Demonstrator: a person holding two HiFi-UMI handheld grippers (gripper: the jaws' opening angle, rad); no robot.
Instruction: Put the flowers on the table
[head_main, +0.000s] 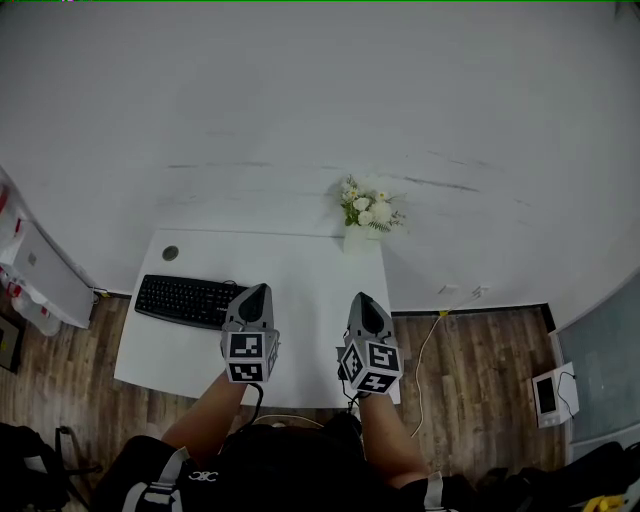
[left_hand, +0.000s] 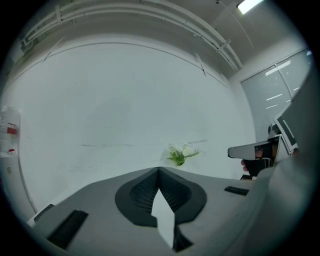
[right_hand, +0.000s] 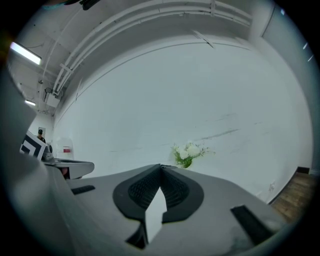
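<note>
We count one white table (head_main: 310, 265) | one black keyboard (head_main: 188, 299) on the table's left half | two grippers over the table's near edge, left gripper (head_main: 256, 291) and right gripper (head_main: 361, 299), each with jaws pressed together on nothing | one bouquet of white flowers (head_main: 368, 207) standing at the table's far right corner

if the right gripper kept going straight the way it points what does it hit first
Probably the flowers at the table's far edge, just above and slightly right of the right gripper's shut tips; if it misses, the wall.
</note>
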